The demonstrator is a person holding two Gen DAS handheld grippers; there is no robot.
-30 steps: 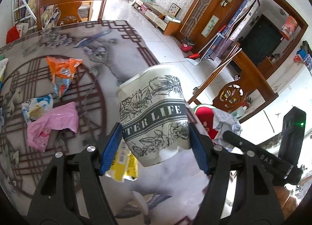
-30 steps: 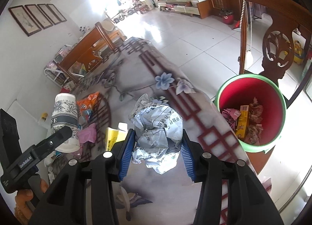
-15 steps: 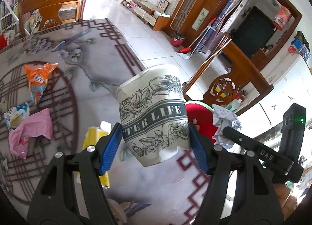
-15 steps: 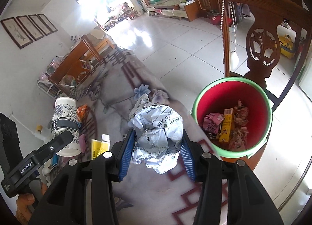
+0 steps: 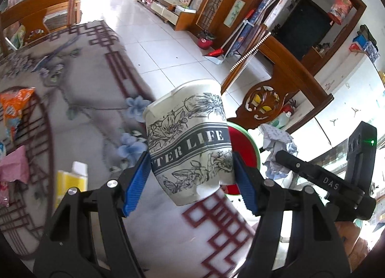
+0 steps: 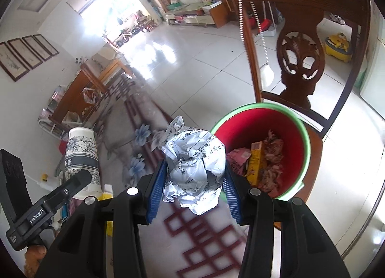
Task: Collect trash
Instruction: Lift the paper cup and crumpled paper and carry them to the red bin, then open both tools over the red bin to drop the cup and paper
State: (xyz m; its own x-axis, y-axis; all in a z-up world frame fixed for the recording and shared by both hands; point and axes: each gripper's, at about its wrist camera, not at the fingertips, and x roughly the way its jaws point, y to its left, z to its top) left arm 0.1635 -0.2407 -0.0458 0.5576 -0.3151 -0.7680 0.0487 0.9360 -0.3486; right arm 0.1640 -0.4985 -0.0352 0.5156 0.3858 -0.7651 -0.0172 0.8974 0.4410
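1. L gripper [image 5: 190, 172]: closed on a paper cup [image 5: 190, 143], which is pinched low down betw. the blue pads and dented by them. Cup is held mouth away from the camera; flower print and a grey band w/ "TER LIFE" can be read. Inside of the cup can't be seen.
2. R gripper [image 6: 193, 181]: closed narrow on a crumpled paper ball [image 6: 195, 164], printed w/ text, squeezed betw. the blue pads.
3. Below both grippers a patterned table cover [image 5: 91, 99] is seen, blurred, w/ red lattice border and blue flowers.
4. On the cover, left side of the left wrist view: a yellow carton [image 5: 69, 181] nearest, a pink bag [image 5: 14, 167] beside it, an orange snack bag [image 5: 14, 107] further off.
5. Just past the paper ball, a bin [image 6: 298, 157] w/ green rim and red inside is seen resting on a chair seat. Inside it: a yellow box [image 6: 256, 162] on end, pink wrappers, brownish crumpled scraps. Ball is near the rim, not yet over the opening.
6. Behind the bin, a carved wooden chair back [image 6: 299, 61] stands upright.
7. Far: white tiled floor [image 6: 192, 66], a low TV cabinet by the wall.
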